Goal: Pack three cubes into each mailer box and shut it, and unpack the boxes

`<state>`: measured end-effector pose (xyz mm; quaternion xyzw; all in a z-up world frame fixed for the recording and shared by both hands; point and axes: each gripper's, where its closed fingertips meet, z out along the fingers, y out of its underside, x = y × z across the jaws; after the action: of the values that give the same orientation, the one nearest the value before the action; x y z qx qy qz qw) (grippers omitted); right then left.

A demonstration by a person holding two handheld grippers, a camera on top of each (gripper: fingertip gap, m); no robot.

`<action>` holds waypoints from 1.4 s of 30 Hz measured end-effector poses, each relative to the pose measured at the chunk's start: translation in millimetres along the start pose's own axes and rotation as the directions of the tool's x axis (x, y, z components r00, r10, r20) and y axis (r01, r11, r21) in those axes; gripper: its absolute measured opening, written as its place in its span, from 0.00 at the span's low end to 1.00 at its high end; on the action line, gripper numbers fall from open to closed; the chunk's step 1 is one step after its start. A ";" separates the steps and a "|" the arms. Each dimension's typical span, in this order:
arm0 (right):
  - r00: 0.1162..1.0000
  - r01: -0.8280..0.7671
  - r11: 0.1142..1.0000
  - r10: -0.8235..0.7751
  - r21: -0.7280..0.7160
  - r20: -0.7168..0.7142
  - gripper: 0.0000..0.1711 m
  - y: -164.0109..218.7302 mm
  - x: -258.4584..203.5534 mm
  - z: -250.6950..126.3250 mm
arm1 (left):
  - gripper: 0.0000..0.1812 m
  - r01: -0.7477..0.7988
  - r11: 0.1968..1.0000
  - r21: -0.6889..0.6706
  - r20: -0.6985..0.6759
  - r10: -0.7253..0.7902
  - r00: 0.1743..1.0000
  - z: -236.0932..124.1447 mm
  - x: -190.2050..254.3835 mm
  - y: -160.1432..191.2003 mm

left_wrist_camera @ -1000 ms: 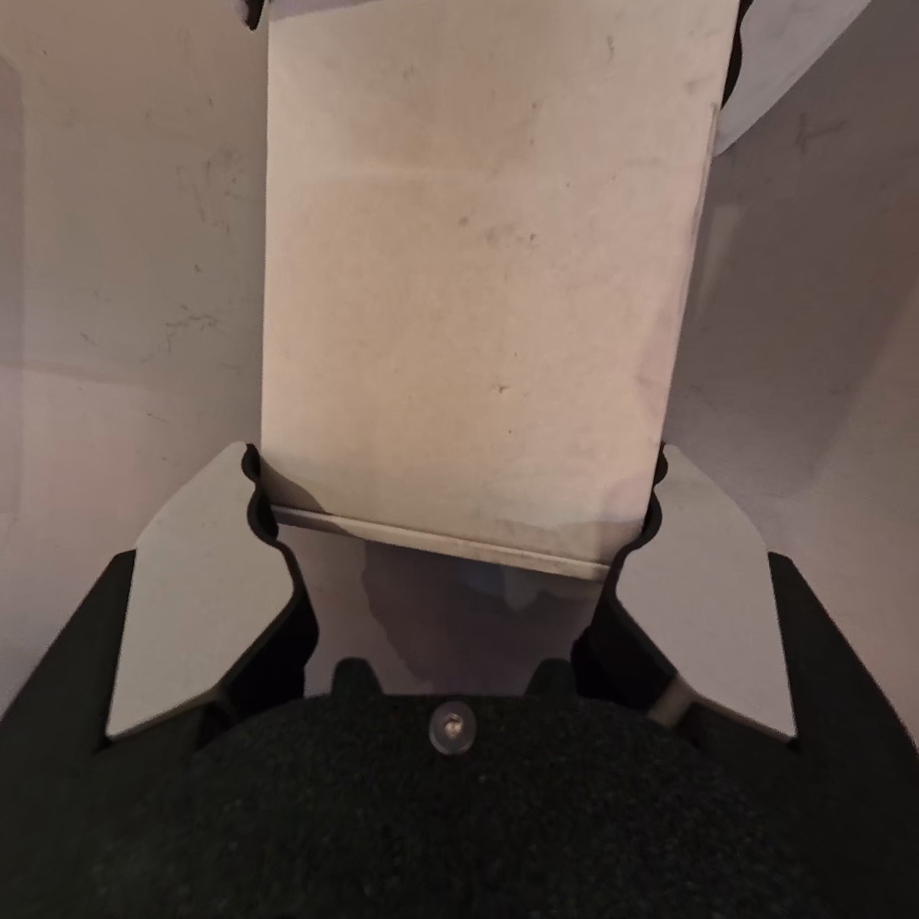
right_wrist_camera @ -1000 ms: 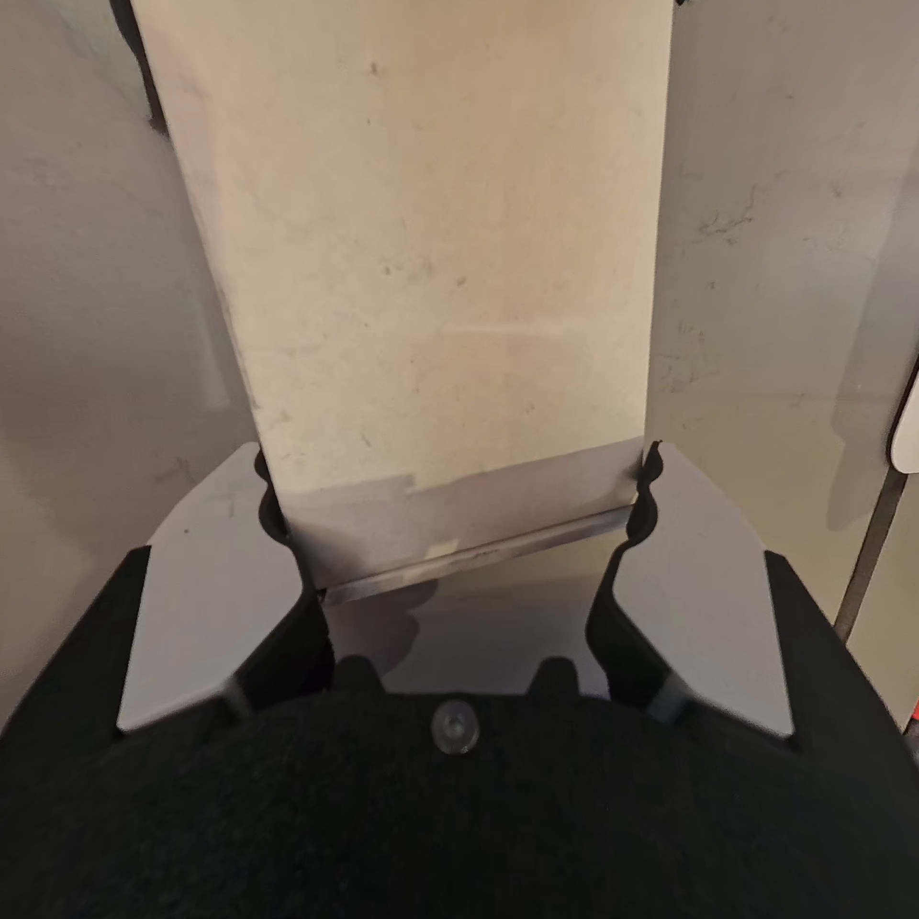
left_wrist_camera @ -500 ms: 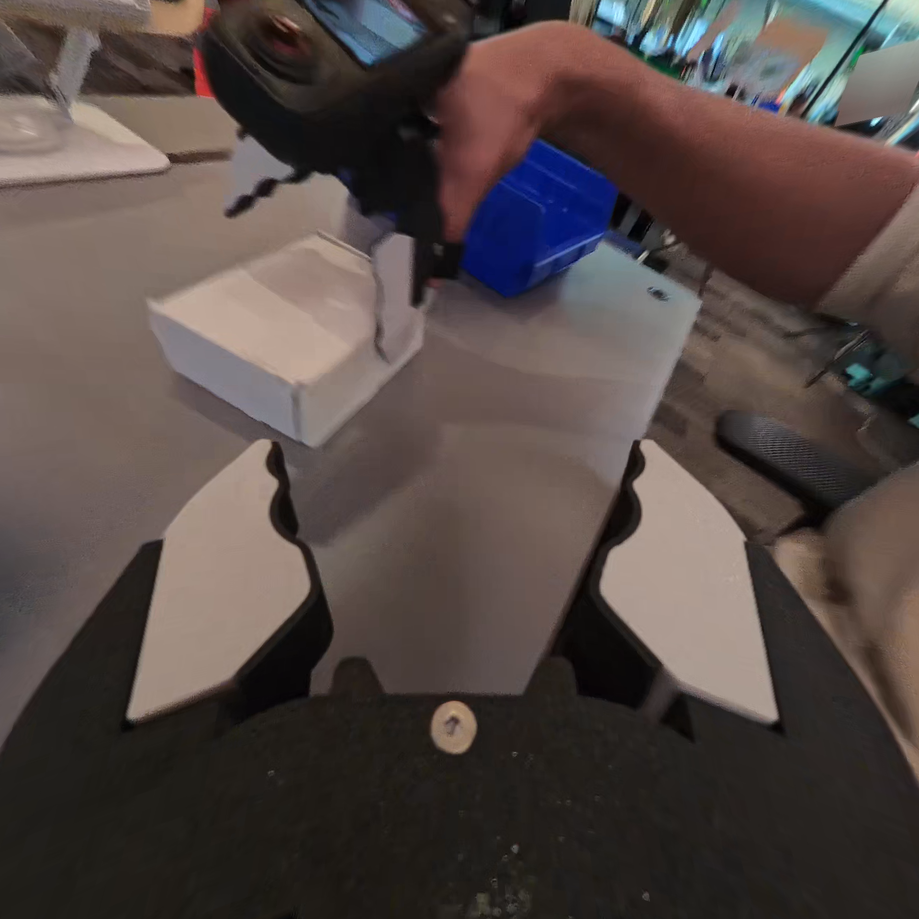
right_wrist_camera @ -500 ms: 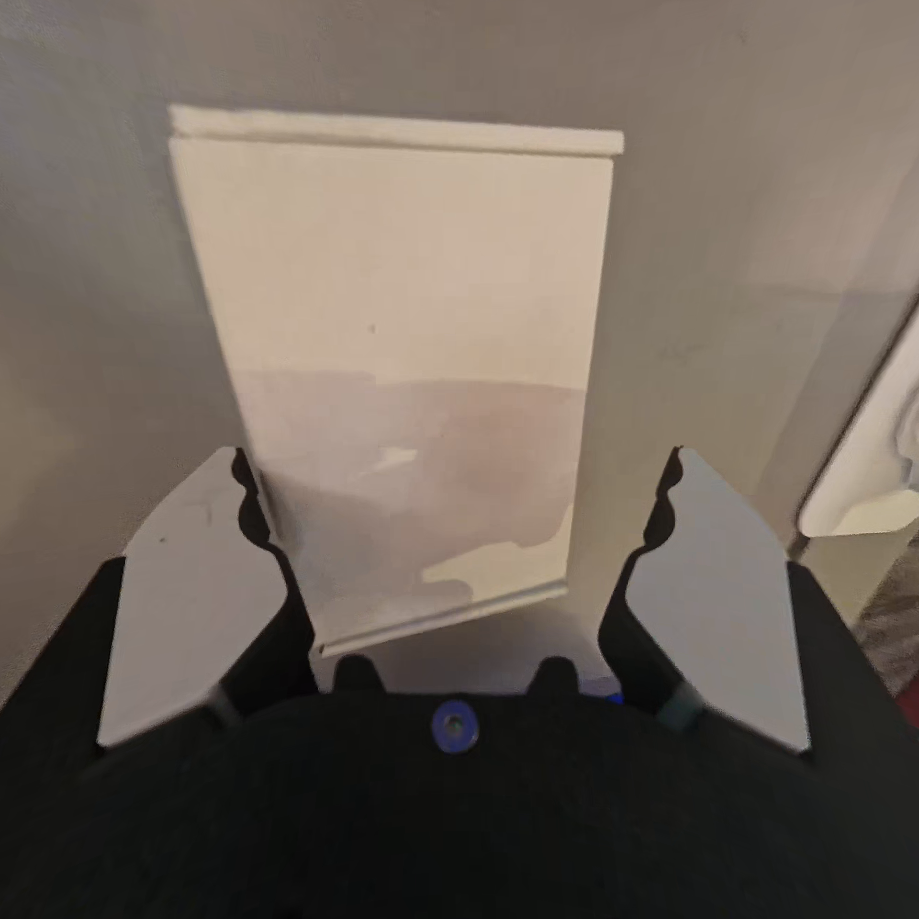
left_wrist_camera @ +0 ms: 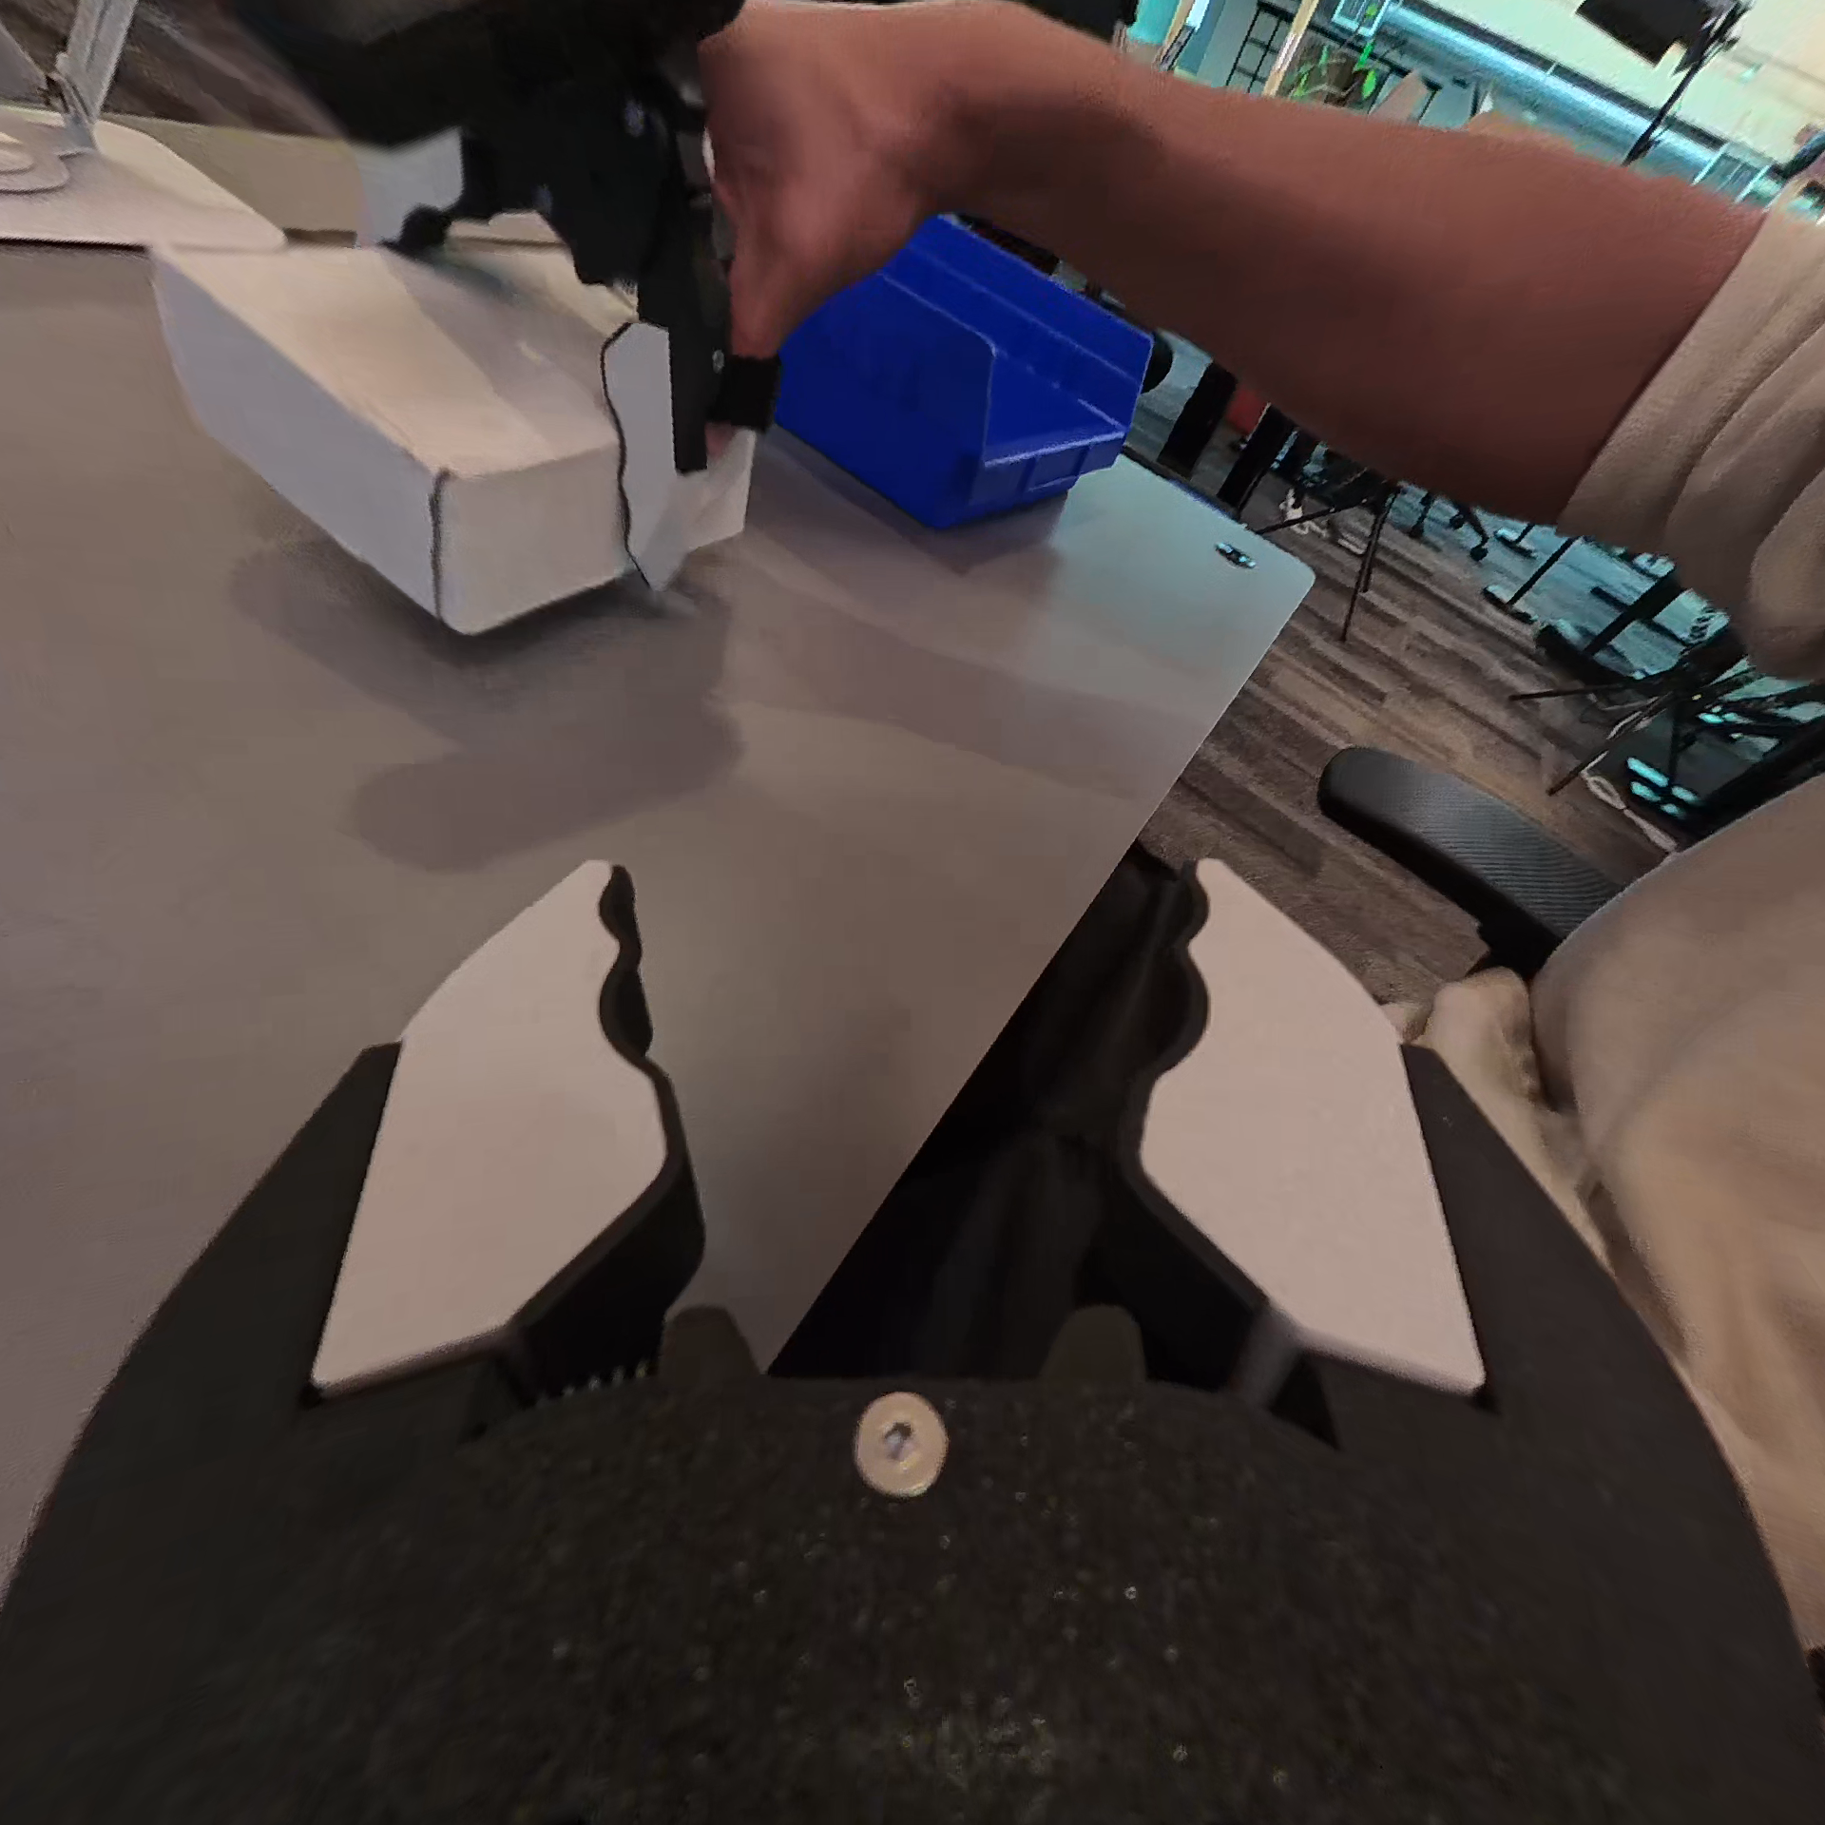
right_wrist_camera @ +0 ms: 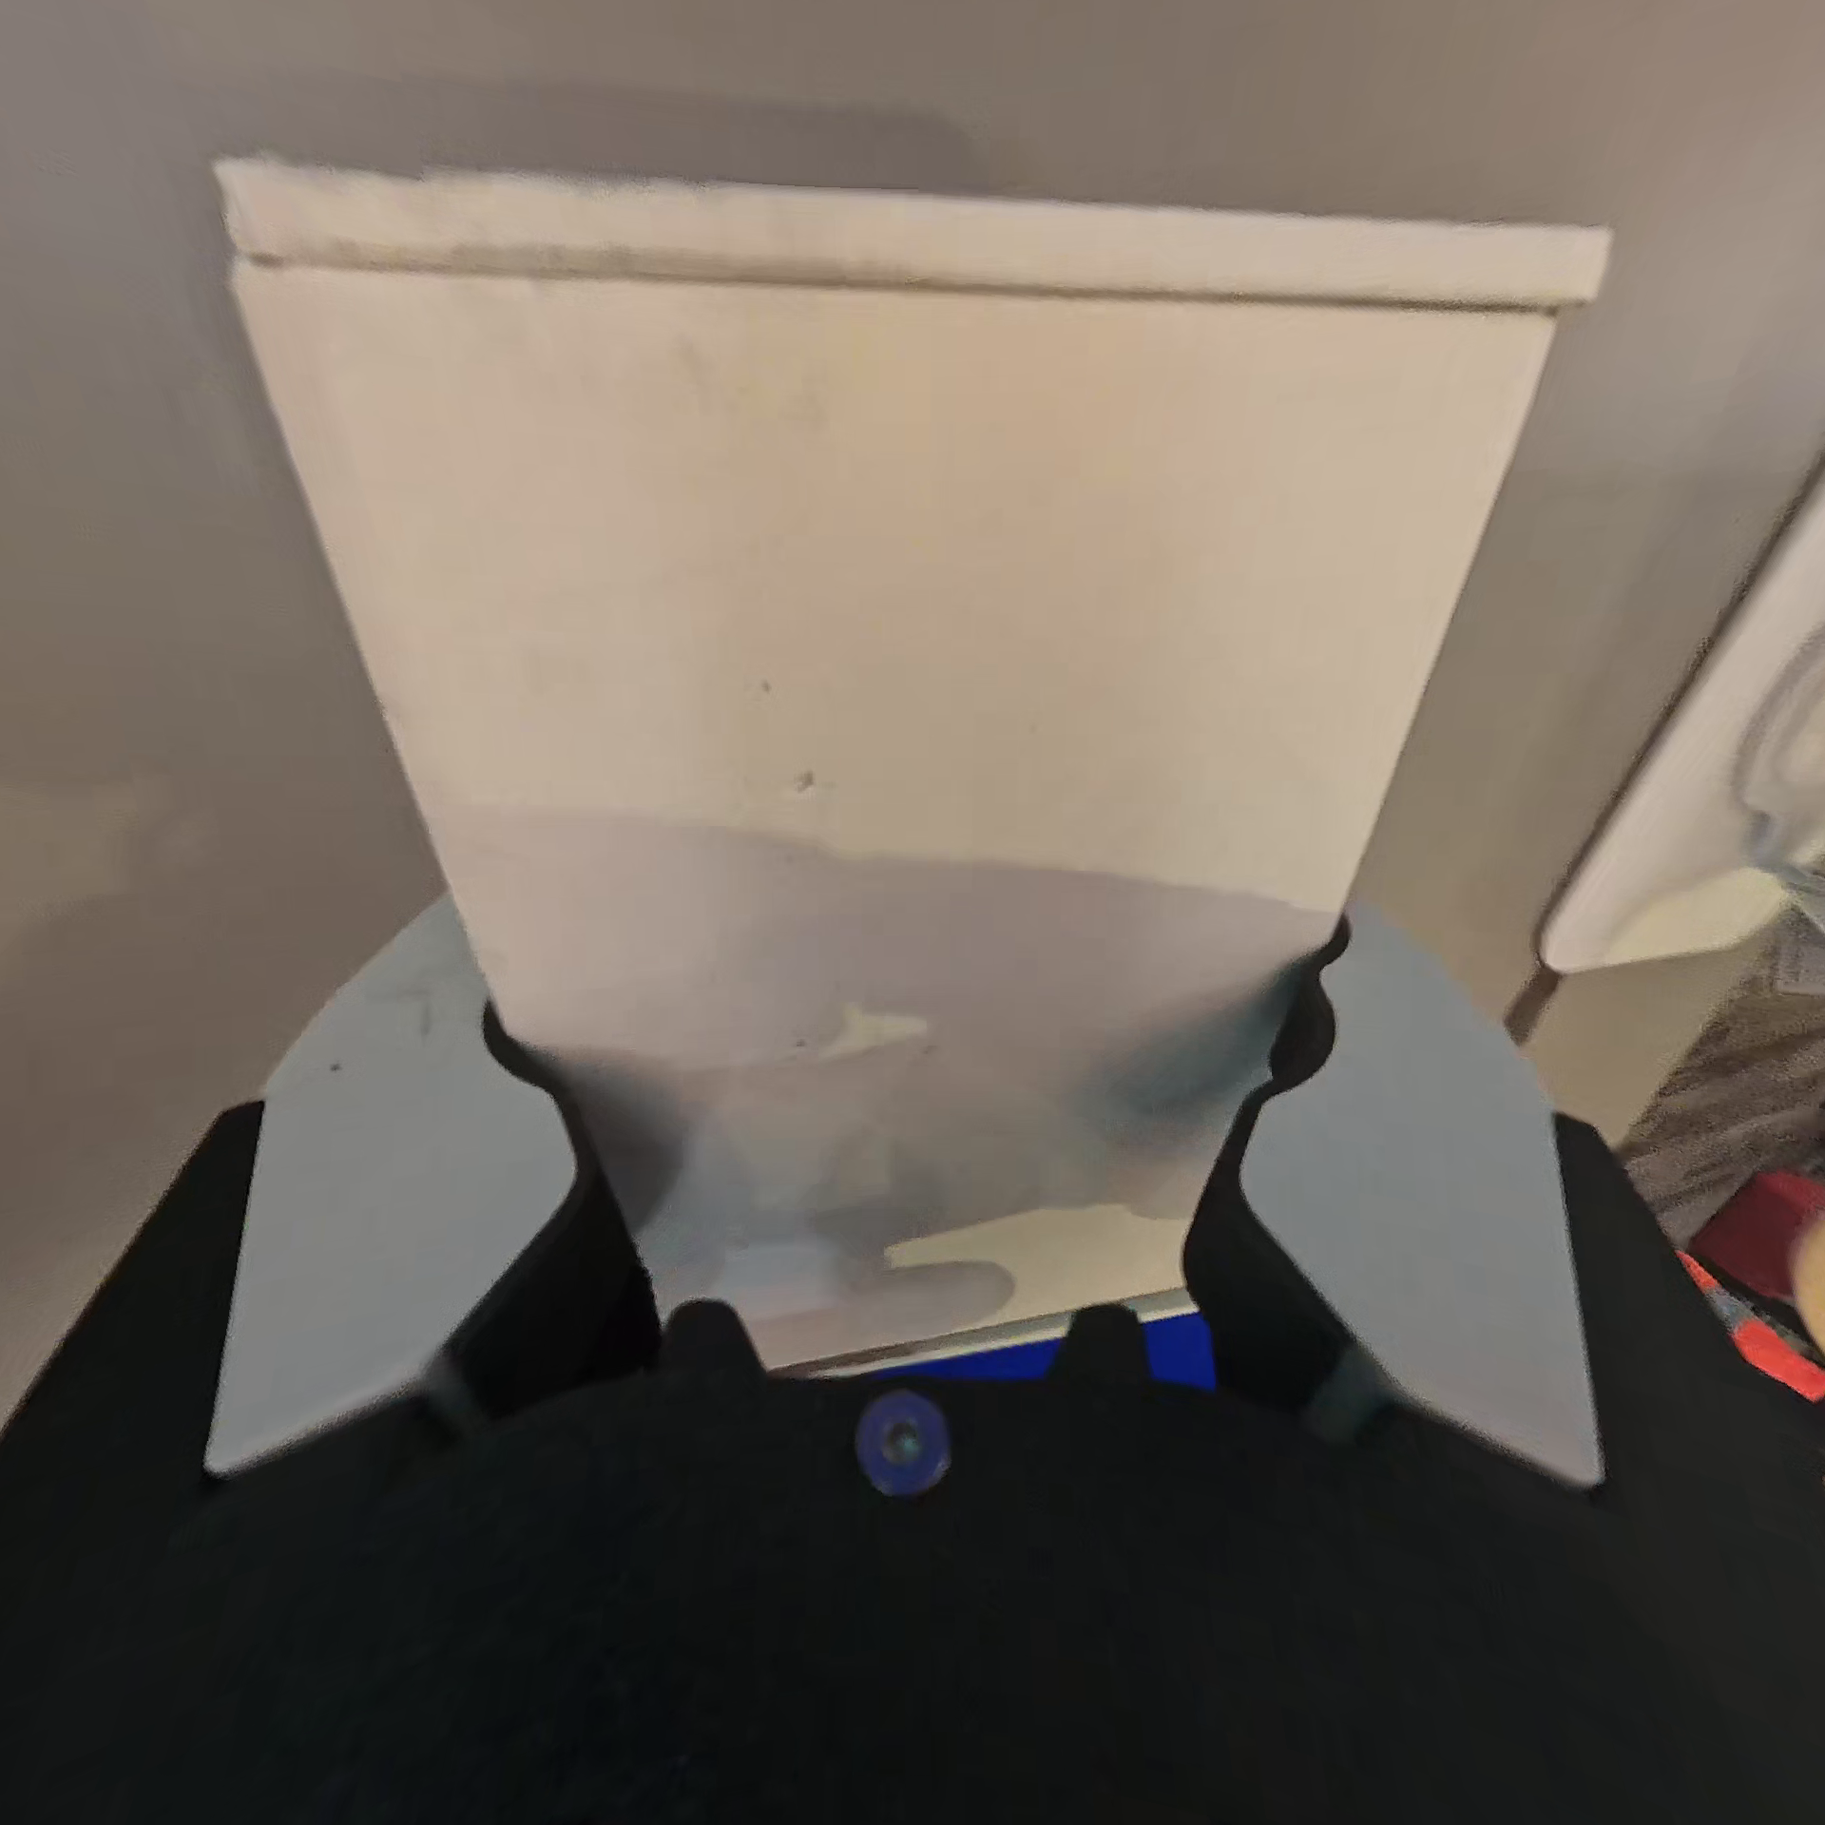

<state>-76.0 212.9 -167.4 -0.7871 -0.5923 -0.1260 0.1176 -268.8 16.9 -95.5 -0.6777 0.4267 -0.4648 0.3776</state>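
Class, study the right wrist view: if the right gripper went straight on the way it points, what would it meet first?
Probably the white mailer box, whose closed top lies between the open jaws of the right gripper; depth is unclear.

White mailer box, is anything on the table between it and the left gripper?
No. Only bare grey table lies between the left gripper and the white mailer box. The right gripper is over the box's far end.

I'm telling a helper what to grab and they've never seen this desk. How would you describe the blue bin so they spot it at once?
Start at the grey table and go to its far corner. Beside the closed white box under the right claw sits the blue bin. It is the only bright blue thing there, an open-topped plastic bin.
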 end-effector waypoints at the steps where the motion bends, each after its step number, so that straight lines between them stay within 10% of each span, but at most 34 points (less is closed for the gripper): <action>1: 0.999 -0.014 1.000 0.015 0.016 -0.031 0.84 4.2 7.8 -13.6 | 0.55 0.003 1.000 0.001 -0.010 -0.003 1.000 -0.5 0.6 -1.4; 10: 0.923 -0.165 0.986 0.140 -0.038 -0.359 0.83 180.6 105.7 -153.1 | 0.54 -0.055 0.998 -0.036 0.041 0.057 0.998 -2.0 -12.0 -0.3; 18: 0.944 -0.271 0.958 0.245 -0.098 -0.222 0.84 329.6 79.0 -91.2 | 0.53 -0.001 0.998 -0.070 0.041 0.004 0.999 5.4 -21.8 12.8; 33: 0.978 -0.130 0.971 0.159 -0.201 0.136 0.85 352.3 46.6 35.0 | 0.56 -0.027 0.999 -0.039 0.076 0.030 0.997 18.9 -42.8 3.0; 38: 0.974 -0.222 0.958 0.226 -0.179 0.000 0.84 348.6 66.8 -5.7 | 0.59 -0.032 0.993 0.115 -0.031 0.036 0.999 8.8 -22.3 -22.0; 42: 0.881 -0.398 0.894 0.435 0.206 -0.185 0.80 290.2 92.8 -109.8 | 0.62 -0.098 0.969 0.228 -0.029 0.107 0.994 -5.1 -12.1 -36.5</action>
<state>221.4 181.4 -43.1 -0.8643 -0.3998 -0.1381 0.2720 -267.9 40.4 -64.7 -0.5978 0.4131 -0.5040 0.4668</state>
